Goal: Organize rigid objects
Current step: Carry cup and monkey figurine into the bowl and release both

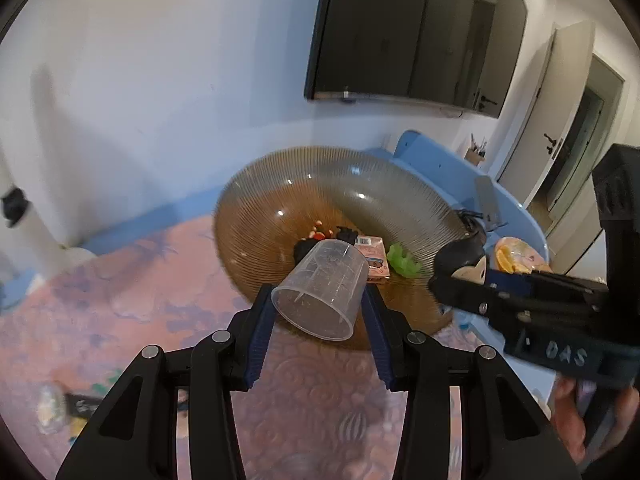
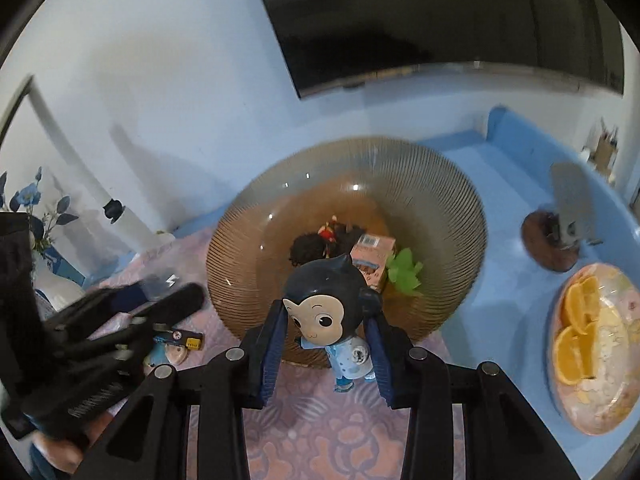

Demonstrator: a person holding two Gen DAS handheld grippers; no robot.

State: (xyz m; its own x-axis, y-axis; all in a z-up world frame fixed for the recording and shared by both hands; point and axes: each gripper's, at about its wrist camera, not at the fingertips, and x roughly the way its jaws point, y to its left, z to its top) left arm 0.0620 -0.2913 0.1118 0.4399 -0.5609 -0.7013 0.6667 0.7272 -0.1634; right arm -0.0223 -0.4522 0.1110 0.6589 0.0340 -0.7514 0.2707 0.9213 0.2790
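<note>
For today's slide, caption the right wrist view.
Right gripper holds a cartoon figurine above the ribbed glass bowl.

Blue table (image 2: 500, 272) bears patterned cloth (image 2: 320, 432), ribbed bowl (image 2: 452, 208), orange plate (image 2: 600, 396)

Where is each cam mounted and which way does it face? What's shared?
Left wrist: on the left gripper, looking along its fingers at the clear measuring cup it holds over the ribbed glass bowl; the right gripper and a hand show.
Right wrist: on the right gripper, looking at the held monkey figurine; the left gripper shows.
Shared: the bowl, pink box, orange-slice plate, wall TV.
</note>
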